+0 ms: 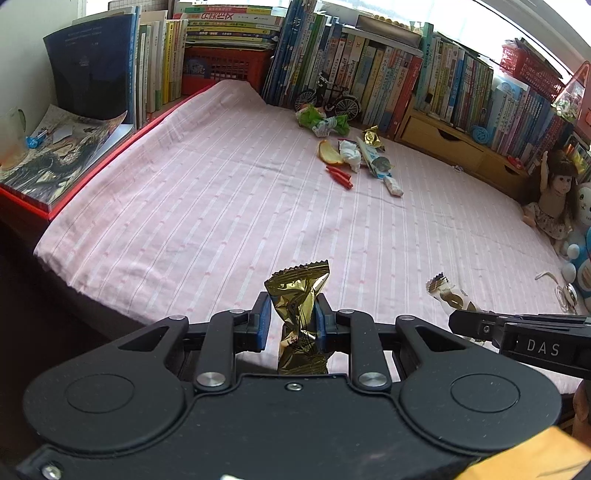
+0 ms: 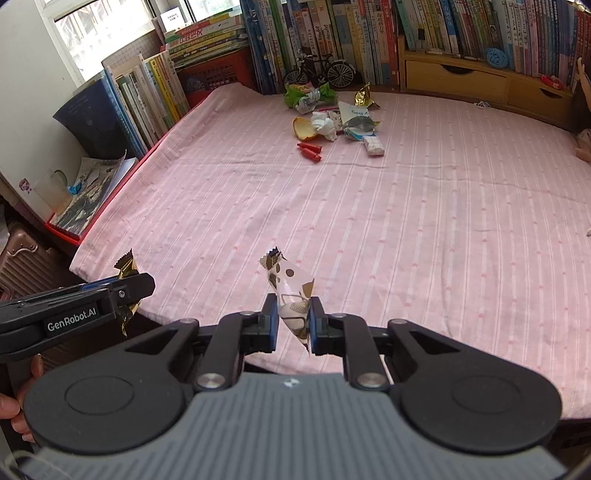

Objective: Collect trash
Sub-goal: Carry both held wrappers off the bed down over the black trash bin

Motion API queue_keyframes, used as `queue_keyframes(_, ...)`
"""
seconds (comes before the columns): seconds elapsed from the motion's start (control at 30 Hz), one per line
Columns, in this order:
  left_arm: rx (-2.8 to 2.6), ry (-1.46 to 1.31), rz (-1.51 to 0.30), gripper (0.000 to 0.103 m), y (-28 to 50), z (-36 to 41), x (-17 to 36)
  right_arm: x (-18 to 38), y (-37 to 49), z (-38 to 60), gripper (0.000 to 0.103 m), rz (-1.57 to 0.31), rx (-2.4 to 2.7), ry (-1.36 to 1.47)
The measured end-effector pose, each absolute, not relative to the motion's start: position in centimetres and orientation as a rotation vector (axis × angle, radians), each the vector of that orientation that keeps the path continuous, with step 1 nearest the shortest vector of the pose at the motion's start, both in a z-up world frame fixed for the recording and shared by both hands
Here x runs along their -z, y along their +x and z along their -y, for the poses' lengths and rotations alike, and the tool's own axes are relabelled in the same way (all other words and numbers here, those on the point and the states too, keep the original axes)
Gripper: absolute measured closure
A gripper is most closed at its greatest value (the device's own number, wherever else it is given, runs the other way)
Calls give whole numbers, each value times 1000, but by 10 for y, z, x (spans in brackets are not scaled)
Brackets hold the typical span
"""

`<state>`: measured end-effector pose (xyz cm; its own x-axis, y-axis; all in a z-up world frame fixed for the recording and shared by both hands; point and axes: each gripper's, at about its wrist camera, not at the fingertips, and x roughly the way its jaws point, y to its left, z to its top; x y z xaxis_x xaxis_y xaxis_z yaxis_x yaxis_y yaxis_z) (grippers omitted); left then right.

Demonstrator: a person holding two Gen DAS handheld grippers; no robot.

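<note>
You're over a pink striped bedsheet (image 2: 406, 206); packed bookshelves (image 2: 369, 33) line the back, daylight through window (image 2: 96, 26) at left.

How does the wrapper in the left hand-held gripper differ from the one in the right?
The gold wrapper is plain shiny foil; the spotted wrapper is pale with brown dots. The gold wrapper stands nearly upright, while the spotted wrapper leans left. Both are crumpled and pinched between blue pads above the pink cloth.

Left matte black plastic gripper (image 1: 291, 321) and right matte black gripper (image 2: 291, 323) share blue-padded jaws, silver pivot screws, round discs; right one's ribbed grey body; side labels read "GenRobot.AI" and "DAS"
</note>
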<state>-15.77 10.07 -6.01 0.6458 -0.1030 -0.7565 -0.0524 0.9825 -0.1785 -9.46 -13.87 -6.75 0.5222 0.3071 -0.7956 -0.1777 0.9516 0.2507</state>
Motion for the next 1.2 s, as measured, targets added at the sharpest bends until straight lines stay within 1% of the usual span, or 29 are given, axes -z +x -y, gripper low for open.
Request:
queue_keyframes(0.53,-36,-215,-1003,81,-208,-141,113,107,-140,85,83,-1097,-377,95)
queue_keyframes(0.83,-48,-232,-1106,81,-212,-152,154,140,-144,60,83,-1182,-409,65)
queue_keyframes(1.2,-58,-243,-1253,81,-206,-159,215,191,-142,37,83,-1304,-427,27)
